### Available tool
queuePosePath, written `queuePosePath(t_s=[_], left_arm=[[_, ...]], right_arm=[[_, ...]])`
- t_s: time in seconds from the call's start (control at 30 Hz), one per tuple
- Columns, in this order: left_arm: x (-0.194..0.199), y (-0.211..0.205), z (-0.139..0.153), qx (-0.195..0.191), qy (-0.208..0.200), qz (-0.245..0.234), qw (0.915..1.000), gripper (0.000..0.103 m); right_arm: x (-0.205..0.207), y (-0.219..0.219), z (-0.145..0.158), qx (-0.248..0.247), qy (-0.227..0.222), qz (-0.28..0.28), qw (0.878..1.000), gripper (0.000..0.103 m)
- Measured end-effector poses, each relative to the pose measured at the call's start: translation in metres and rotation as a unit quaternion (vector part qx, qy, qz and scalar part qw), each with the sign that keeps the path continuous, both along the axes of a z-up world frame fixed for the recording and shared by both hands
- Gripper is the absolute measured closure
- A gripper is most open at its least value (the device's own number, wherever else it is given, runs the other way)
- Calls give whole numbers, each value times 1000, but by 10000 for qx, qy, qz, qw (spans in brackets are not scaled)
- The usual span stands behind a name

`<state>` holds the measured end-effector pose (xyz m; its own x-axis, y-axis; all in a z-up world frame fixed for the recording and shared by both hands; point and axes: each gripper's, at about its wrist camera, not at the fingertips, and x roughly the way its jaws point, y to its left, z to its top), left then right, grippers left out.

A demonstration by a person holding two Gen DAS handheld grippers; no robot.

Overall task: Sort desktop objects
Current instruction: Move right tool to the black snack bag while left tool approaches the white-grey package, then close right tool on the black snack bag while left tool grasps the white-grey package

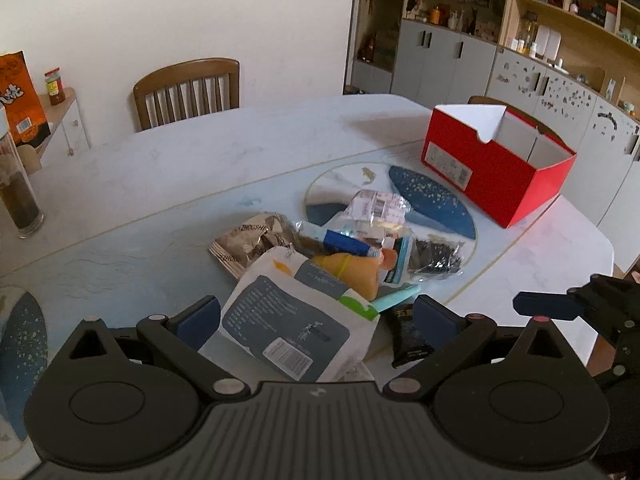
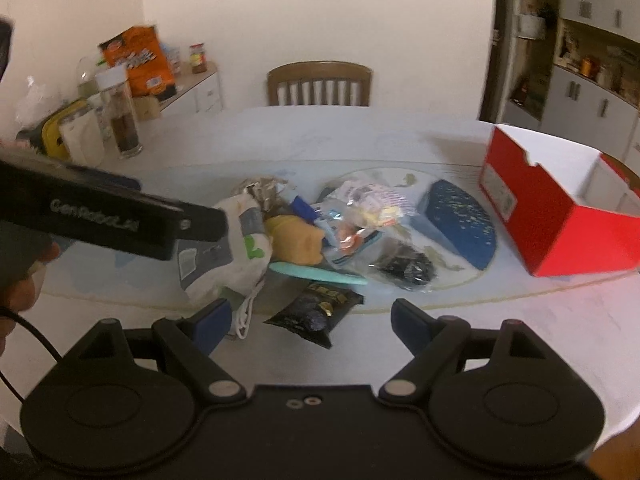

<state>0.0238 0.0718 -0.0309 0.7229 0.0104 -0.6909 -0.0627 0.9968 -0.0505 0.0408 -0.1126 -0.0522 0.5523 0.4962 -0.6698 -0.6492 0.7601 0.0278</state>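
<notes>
White and grey-blue, the crinkled plastic bag (image 1: 288, 320) lies between the left gripper (image 1: 316, 320)'s wide-apart jaws — not pinched. The right gripper (image 2: 310, 322) also stands spread, a small black foil packet (image 2: 316, 314) just ahead between its fingers, untouched. Beyond both — the open red cardboard box (image 1: 496, 160), far right.

Wooden chair (image 1: 187, 92) behind table — orange bag (image 1: 18, 100), sauce jar (image 1: 54, 87) on side cabinet, wall shelves (image 1: 560, 12) w/ knick-knacks.

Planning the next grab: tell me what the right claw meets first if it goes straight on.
Probably the black snack packet, lying nearest between the open right claw fingers; depth is unclear, so it may touch the table just before it.
</notes>
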Motion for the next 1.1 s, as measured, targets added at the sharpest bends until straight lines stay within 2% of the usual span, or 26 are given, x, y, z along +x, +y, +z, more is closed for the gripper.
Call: queuePosePath(t_s=[0.77, 0.87, 0.93, 1.1], left_arm=[[35, -12, -47, 384, 415, -93, 9984, 1], [38, -15, -50, 419, 450, -104, 9981, 1], [39, -17, -51, 418, 468, -106, 9980, 1], [43, -19, -53, 422, 507, -88, 9978, 9]], right_arm=[[50, 26, -54, -309, 457, 375, 9978, 19], [55, 26, -58, -335, 502, 404, 9974, 25], [58, 26, -61, -368, 578, 430, 9967, 42], [61, 23, -62, -368, 614, 458, 9964, 46]])
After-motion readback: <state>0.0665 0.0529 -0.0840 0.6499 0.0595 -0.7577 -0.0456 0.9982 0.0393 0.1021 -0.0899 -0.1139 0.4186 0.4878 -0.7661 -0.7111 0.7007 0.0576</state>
